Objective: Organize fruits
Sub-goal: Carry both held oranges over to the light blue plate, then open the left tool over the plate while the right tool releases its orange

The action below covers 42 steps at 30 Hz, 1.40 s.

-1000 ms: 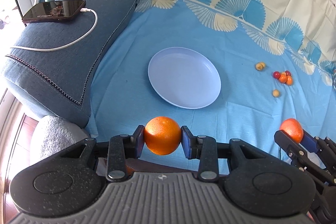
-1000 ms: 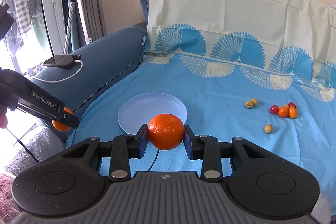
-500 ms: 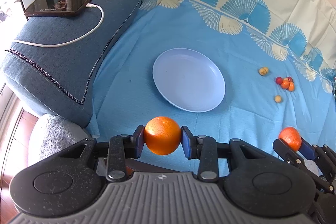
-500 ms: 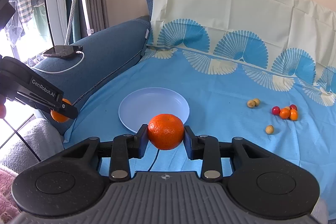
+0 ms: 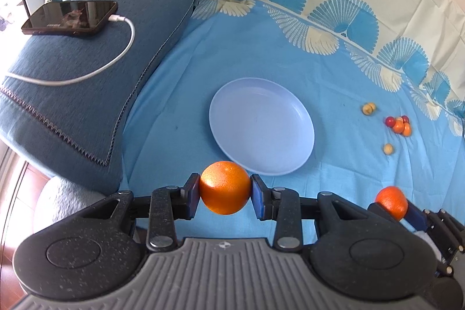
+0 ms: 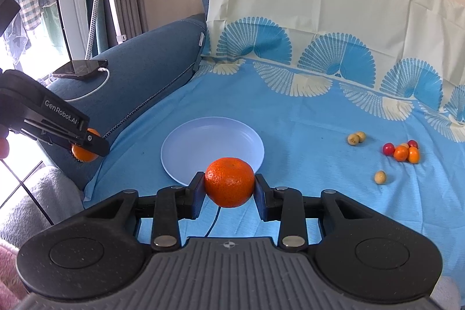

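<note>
Oranges fill both tools: the left gripper pinches a round, glossy orange fruit between its blue pads, and the right gripper clamps a slightly flattened, dimpled mandarin the same way. Neither fruit touches the bright blue patterned cloth spread under them.

Just ahead of both loads lies the shallow, pale lavender round plate, bare of fruit. In the left wrist view its near rim sits just beyond and slightly right of the glossy fruit; in the right wrist view the mandarin overlaps the near rim, so the right hand seems nearer to a drop. My judgement is that each needs a short forward carry before letting go over the dish.

Farther right, well apart from the plate, lie small scattered red, orange and yellowish fruits.
</note>
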Motion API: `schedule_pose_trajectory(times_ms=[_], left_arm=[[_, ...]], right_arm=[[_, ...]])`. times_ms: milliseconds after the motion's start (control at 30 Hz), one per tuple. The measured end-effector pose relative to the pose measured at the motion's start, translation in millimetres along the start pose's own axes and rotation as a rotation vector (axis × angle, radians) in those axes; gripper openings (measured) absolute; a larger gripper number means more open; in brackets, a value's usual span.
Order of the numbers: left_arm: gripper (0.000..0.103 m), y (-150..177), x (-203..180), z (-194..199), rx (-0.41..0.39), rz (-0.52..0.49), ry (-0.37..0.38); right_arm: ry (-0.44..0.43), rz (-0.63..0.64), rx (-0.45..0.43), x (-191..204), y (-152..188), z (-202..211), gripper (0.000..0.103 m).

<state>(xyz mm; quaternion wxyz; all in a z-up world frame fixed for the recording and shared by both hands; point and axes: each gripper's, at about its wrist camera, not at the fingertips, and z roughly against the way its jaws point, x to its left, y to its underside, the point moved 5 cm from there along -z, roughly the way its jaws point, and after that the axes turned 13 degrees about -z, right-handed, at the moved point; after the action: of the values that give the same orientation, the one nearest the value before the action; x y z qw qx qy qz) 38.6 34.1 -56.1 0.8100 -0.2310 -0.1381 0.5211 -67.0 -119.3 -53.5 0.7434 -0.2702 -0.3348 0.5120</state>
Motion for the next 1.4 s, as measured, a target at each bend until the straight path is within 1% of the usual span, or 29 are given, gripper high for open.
schedule_pose_trajectory(times_ms=[167,367,633,867,1100,1133,1167,1200,1233,1267,1300,1333,1367,1400], left_arm=[[0.041,-20,1,-20,0.003,-0.005,-0.006],[0.041,-42,0,-52,0.023,-0.023,-0.011],[0.041,-61,-4,-100,0.074,-0.054,-0.025],[0.040,-74,-5,-141,0.109,-0.085,-0.047],[0.041,-83,-6,-174,0.132,-0.131,-0.090],[0.042,-84,-6,-178,0.135,-0.136,-0.094],[0.047,-85,-6,-181,0.135,-0.141,-0.093],[0.070,-87,-6,-183,0.136,-0.147,-0.094],[0.097,-89,-6,-183,0.132,-0.150,-0.097],[0.102,-91,-5,-178,0.109,-0.148,-0.102],[0.103,-93,-5,-171,0.067,-0.142,-0.103],[0.103,-94,-5,-163,0.036,-0.146,-0.100],[0.103,-95,-5,-156,0.021,-0.157,-0.098],[0.103,-95,-5,-149,0.009,-0.164,-0.101]], right_arm=[[-0.008,0.016,0.015,4,-6,-21,0.037],[0.000,0.011,0.052,3,-12,-58,0.037],[0.008,0.006,0.092,1,-22,-107,0.037],[0.008,0.017,0.142,5,-19,-150,0.037],[0.025,0.044,0.182,7,-11,-180,0.037],[0.028,0.050,0.187,6,-10,-183,0.037],[0.030,0.052,0.189,6,-10,-187,0.037],[0.031,0.053,0.190,5,-10,-189,0.037],[0.028,0.054,0.189,5,-11,-192,0.038],[0.026,0.056,0.185,5,-12,-193,0.041],[0.022,0.058,0.175,6,-15,-193,0.046],[0.020,0.058,0.158,6,-19,-191,0.064],[0.022,0.056,0.132,6,-23,-186,0.081],[0.031,0.054,0.105,6,-27,-182,0.087]])
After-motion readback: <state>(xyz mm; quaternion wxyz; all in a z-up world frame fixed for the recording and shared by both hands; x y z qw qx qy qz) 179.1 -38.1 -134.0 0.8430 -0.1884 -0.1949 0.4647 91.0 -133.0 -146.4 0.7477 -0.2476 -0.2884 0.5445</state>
